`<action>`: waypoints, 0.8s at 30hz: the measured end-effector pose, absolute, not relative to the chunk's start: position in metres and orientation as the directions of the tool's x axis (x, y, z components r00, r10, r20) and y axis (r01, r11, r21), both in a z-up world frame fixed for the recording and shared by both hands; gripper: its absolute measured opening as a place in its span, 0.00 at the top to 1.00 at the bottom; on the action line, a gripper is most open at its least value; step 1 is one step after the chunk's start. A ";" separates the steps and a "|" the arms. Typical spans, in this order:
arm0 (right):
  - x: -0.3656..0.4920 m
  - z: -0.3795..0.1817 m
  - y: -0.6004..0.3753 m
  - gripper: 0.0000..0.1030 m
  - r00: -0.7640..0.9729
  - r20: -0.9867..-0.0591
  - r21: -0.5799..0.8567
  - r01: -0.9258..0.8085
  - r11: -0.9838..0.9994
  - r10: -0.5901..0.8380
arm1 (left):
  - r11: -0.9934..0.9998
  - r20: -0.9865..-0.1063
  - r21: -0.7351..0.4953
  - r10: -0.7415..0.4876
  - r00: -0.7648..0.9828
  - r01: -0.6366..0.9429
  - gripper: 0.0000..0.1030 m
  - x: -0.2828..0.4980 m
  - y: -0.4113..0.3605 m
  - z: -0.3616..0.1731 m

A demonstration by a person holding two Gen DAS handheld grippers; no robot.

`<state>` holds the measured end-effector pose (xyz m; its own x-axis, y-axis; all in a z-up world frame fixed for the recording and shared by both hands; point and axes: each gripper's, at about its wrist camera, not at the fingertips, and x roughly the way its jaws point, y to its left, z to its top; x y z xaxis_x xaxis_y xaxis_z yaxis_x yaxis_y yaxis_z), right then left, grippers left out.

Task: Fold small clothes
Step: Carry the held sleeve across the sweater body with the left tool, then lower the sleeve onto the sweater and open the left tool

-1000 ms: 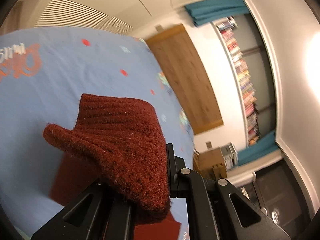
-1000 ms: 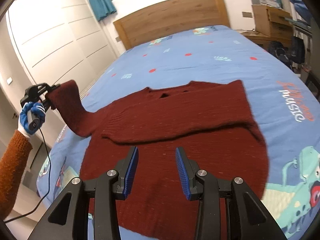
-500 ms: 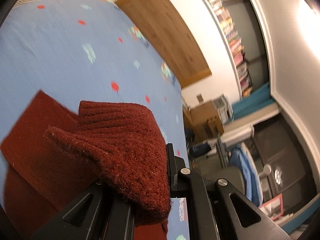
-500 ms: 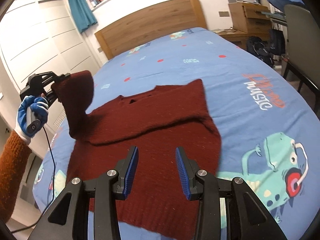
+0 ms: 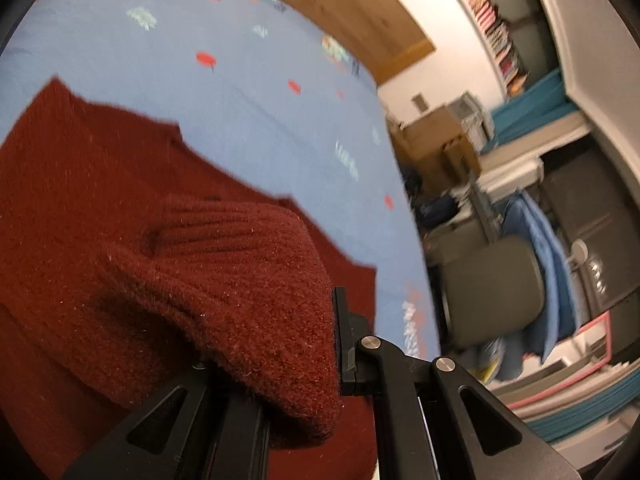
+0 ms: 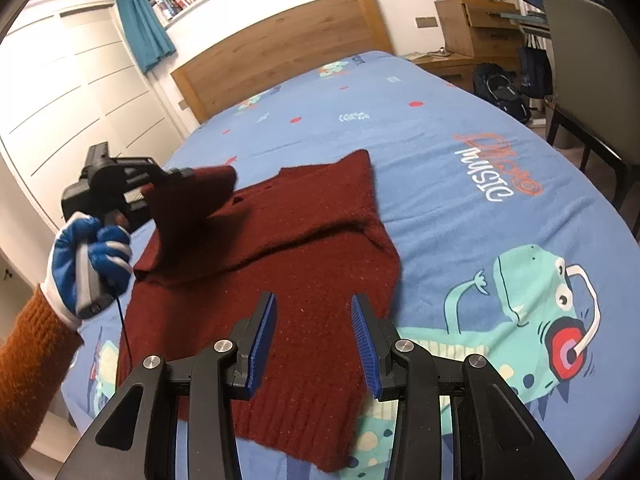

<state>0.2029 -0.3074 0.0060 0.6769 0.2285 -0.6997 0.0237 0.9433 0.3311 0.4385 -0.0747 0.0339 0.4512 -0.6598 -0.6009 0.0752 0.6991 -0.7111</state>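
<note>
A dark red knitted sweater (image 6: 304,264) lies flat on the blue bed cover (image 6: 440,168), with its right sleeve folded across the chest. My left gripper (image 6: 180,176) is shut on the cuff of the left sleeve (image 5: 248,280) and holds it lifted over the sweater's left shoulder. In the left wrist view the cuff drapes over the jaws and hides the left one. My right gripper (image 6: 314,340) is open and empty, hovering above the sweater's lower body near the hem.
A wooden headboard (image 6: 280,52) stands at the far end of the bed. White wardrobe doors (image 6: 72,92) are on the left. A grey chair (image 6: 588,52), a wooden cabinet (image 6: 476,24) and a bag stand to the right of the bed.
My left gripper has carried the sleeve cuff inward, from off the bed's left side to above the sweater's shoulder. The right gripper stayed open and shifted slightly.
</note>
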 end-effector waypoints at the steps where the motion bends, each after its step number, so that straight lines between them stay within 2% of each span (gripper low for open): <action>1: 0.203 0.005 -0.309 0.60 0.676 -0.701 0.333 0.025 0.943 0.229 | 0.708 -0.612 -0.702 -0.655 0.443 0.078 0.96 0.432 -0.081 0.030; 12: 0.195 0.001 -0.318 0.60 0.675 -0.705 0.333 0.046 0.942 0.216 | 0.843 -0.773 -0.517 -0.535 0.341 0.151 0.95 0.395 -0.124 -0.022; 22: 0.196 -0.003 -0.314 0.60 0.669 -0.707 0.342 0.042 0.939 0.228 | 0.889 -0.816 -0.345 -0.443 0.372 0.301 0.95 0.361 -0.141 -0.021; 24: 0.196 -0.003 -0.312 0.60 0.668 -0.708 0.343 0.039 0.939 0.231 | 0.883 -0.808 -0.348 -0.453 0.378 0.315 0.89 0.355 -0.139 -0.019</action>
<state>0.1960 -0.3123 -0.0031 0.6677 0.2306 -0.7078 0.0394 0.9385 0.3430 0.3553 -0.1391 -0.0188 0.3779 -0.4528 -0.8075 0.3150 0.8831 -0.3478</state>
